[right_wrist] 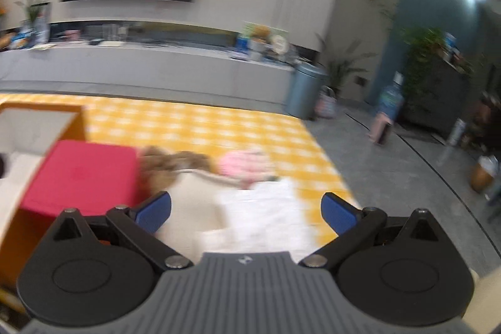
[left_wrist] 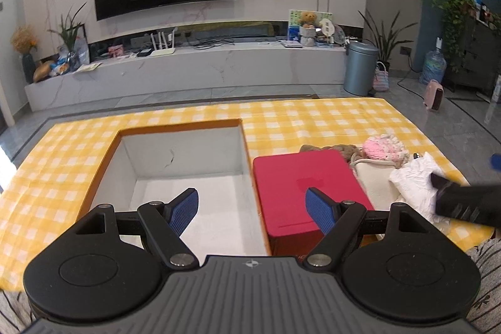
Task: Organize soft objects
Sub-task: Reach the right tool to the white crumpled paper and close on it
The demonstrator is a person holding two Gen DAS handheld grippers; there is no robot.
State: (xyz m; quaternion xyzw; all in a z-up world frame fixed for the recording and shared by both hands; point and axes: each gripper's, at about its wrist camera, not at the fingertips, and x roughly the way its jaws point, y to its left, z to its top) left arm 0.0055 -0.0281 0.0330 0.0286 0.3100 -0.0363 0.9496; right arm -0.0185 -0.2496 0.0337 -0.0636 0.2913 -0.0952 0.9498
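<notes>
Across the worktop lay a yellow-and-white checked cloth (left_wrist: 313,118), and on its left half stood a large open orange cardboard box with a white lining (left_wrist: 188,177), nothing visible inside it. Just right of the box, touching its wall, sat a flat red rectangular box (left_wrist: 300,177) with its long axis running near to far. Right of that lay the soft things in a loose heap: a cream fabric bag (left_wrist: 372,180), a crumpled white cloth (left_wrist: 413,177) on its near right side, a pink knitted piece (left_wrist: 385,146) at the far end, and a brown fuzzy piece (left_wrist: 338,149) behind the red box.

The left gripper (left_wrist: 252,205) hung over the seam between the orange box and the red one, jaws spread wide and holding nothing. The right gripper (right_wrist: 245,208), its view blurred, had its jaws equally wide and empty, with the white cloth (right_wrist: 266,208) lying directly between and ahead of them. The right one was plainly the nearer; the open box lay to its left.
</notes>
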